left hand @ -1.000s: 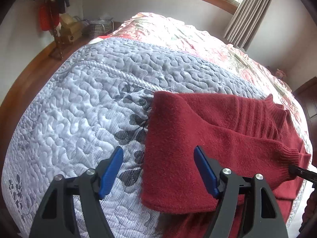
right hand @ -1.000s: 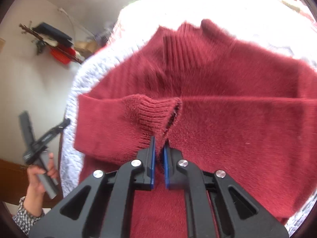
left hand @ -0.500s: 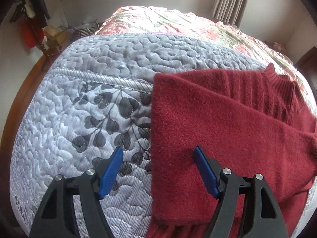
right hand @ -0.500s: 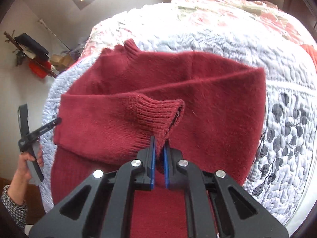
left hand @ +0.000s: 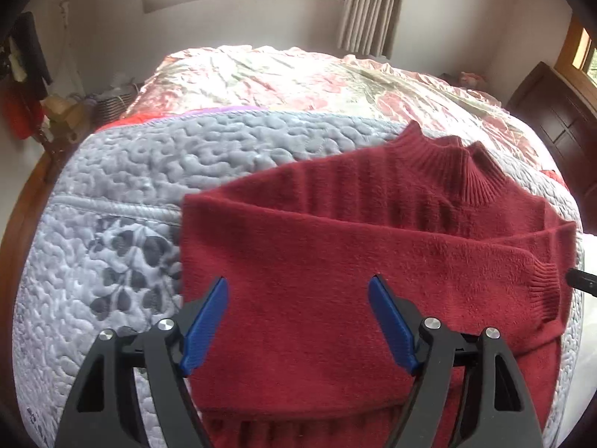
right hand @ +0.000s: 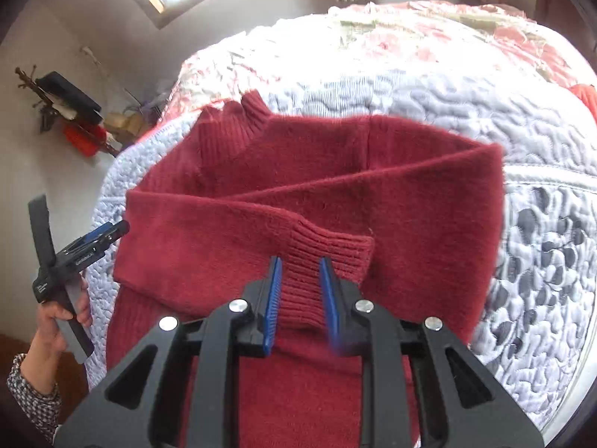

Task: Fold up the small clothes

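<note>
A dark red knit sweater (left hand: 335, 254) lies on the grey quilted bed cover (left hand: 149, 171), its collar toward the far side and both sleeves folded across the chest. My left gripper (left hand: 298, 298) hovers open over the near left part of the sweater, holding nothing. In the right wrist view the sweater (right hand: 335, 194) fills the middle. Its ribbed sleeve cuff (right hand: 335, 250) lies flat on the body between the parted fingers of my right gripper (right hand: 300, 272), which is open. The left gripper (right hand: 86, 242) also shows there at the left, off the sweater's edge.
A pink floral blanket (left hand: 298, 78) covers the far half of the bed. Dark wooden furniture (left hand: 559, 112) stands at the right. A coat rack with a red bag (right hand: 82, 138) and a basket stand by the left wall. A person's hand (right hand: 59, 313) holds the left gripper.
My right gripper has opened and let go of the sleeve cuff, which now lies flat on the sweater. The left gripper has shifted right over the sweater, still open.
</note>
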`<state>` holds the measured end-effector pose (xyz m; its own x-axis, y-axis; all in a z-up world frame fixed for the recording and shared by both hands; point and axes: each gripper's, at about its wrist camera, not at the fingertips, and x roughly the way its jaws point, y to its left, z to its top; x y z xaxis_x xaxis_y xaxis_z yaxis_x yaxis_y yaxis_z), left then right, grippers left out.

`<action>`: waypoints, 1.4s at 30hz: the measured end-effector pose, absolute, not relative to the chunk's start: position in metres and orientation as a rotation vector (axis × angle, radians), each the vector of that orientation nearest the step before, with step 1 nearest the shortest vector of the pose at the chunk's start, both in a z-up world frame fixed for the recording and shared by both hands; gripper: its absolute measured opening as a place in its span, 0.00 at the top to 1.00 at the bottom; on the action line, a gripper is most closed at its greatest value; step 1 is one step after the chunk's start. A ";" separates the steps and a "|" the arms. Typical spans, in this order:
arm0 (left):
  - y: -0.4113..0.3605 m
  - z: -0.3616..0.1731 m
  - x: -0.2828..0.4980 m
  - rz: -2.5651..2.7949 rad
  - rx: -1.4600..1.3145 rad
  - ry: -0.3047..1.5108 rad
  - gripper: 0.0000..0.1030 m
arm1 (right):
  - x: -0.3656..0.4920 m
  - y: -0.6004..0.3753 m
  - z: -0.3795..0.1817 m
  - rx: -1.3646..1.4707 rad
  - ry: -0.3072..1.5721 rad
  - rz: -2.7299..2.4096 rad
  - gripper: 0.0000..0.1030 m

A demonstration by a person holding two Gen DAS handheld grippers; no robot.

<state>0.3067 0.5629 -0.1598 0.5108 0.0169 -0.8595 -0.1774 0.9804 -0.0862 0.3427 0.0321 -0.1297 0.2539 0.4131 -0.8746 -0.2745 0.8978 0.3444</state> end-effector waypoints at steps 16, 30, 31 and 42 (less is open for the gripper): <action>0.554 -0.159 0.266 0.121 -0.175 1.088 0.19 | 0.298 0.014 -0.118 0.188 1.199 0.427 0.59; 0.569 -0.184 0.036 0.186 -0.238 1.325 0.15 | 0.086 -0.078 -0.151 0.180 1.478 0.309 0.45; 0.568 -0.189 0.026 0.190 -0.236 1.341 0.15 | 0.076 -0.081 -0.154 0.179 1.493 0.296 0.45; 0.556 -0.227 -0.010 0.108 -0.314 1.442 0.15 | 0.021 -0.083 -0.182 0.264 1.570 0.317 0.45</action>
<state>-0.0104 0.5561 -0.2267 0.1315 -0.1152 -0.9846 -0.2612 0.9541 -0.1465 0.0209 -0.0827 -0.1817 -0.0251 0.3602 -0.9325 -0.0296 0.9322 0.3608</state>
